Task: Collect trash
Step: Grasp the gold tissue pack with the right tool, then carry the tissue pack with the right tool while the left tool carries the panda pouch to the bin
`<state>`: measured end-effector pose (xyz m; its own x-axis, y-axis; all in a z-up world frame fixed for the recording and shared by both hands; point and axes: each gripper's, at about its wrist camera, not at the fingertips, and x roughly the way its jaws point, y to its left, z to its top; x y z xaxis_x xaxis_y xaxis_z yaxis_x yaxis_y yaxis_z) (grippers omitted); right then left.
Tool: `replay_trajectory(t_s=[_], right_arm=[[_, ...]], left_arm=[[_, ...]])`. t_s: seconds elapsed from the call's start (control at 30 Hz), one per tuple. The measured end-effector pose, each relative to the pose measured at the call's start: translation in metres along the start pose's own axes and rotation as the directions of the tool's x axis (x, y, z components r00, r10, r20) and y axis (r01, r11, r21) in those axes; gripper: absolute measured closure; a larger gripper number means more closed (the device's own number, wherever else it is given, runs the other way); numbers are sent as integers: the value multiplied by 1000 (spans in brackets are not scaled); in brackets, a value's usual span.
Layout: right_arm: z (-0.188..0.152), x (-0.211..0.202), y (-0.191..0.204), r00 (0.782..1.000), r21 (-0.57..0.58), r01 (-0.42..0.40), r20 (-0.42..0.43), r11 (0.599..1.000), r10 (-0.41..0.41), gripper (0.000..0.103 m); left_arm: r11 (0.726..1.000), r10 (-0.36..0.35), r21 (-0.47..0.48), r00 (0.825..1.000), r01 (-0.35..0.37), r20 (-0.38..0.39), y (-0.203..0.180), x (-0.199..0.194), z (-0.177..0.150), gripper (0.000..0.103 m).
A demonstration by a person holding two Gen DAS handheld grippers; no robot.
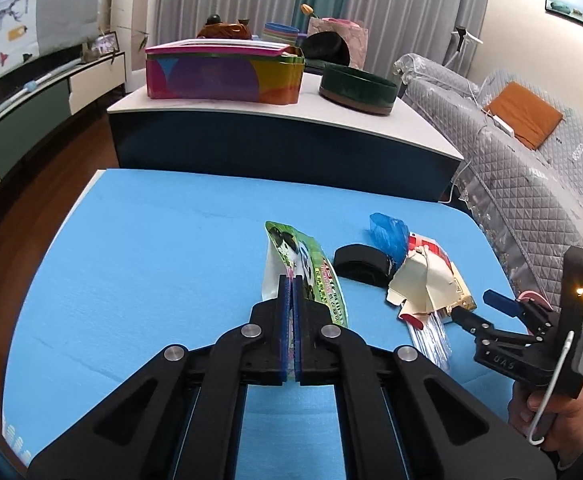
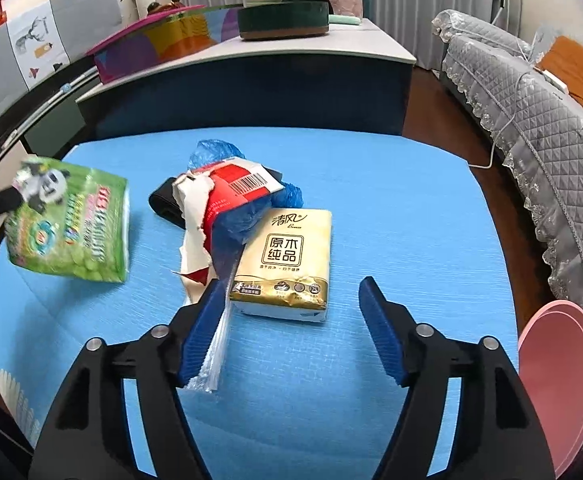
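Observation:
My left gripper is shut on a green panda snack bag and holds it above the blue mat; the bag also shows hanging in the right wrist view. My right gripper is open, its fingers either side of a gold tissue pack on the mat. A torn red and white carton, a blue plastic bag, a black band and a clear wrapper lie in a pile beside the pack. The right gripper shows in the left wrist view.
The blue mat covers a low table. Behind it stands a white-topped table with a colourful box and a dark green round tin. A grey quilted sofa runs along the right. A pink round bin stands at the right edge.

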<state>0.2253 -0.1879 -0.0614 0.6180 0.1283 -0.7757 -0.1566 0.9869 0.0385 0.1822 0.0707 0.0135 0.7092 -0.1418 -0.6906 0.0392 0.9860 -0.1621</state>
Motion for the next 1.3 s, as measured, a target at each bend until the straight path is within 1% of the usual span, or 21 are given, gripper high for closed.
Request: replay_trajectory(t_s=[0.07,0.17,0.33,0.37,0.4,0.43,0.5,0.67,0.97,1.3], right_arm=[[0,4,0,1000,0,2,-8,1000,-2,33],[1,11,1,1000,-4,14,-22,1000,-14,29],[3,20,3,999,-12,23,-43,1000,-23,30],[3,20,3,999,-13,24,-42,1000,-25,35],[3,19,3,999,-12,24,-40,1000,-24,45],[3,18,3,999,-9,20,-40,1000,-21,49],[3,16,2,999,-6,18,-37,1000,-18,49],[3,2,-5,1000,8,25,-8,1000,-25,50],[-1,-37,-25,998,49,44,51,998,-47,50],[-10,-81,-42,991,67,54,115,996,-62,50]], left_arm=[[1000,0,2,1000,0,3,0,1,1,102],[1000,1,18,1000,-1,11,-2,0,2,102],[999,3,40,999,-5,38,-5,-6,5,103],[999,3,41,999,-5,41,-6,-6,6,103],[999,2,43,999,-4,42,-7,-7,6,103],[999,0,46,999,-2,42,-9,-7,6,103],[998,-1,57,999,-2,43,-12,-8,7,103],[997,1,76,998,-5,60,-20,-13,9,103],[994,1,105,996,-10,88,-36,-25,7,103],[991,-25,131,993,10,113,-58,-42,4,103]])
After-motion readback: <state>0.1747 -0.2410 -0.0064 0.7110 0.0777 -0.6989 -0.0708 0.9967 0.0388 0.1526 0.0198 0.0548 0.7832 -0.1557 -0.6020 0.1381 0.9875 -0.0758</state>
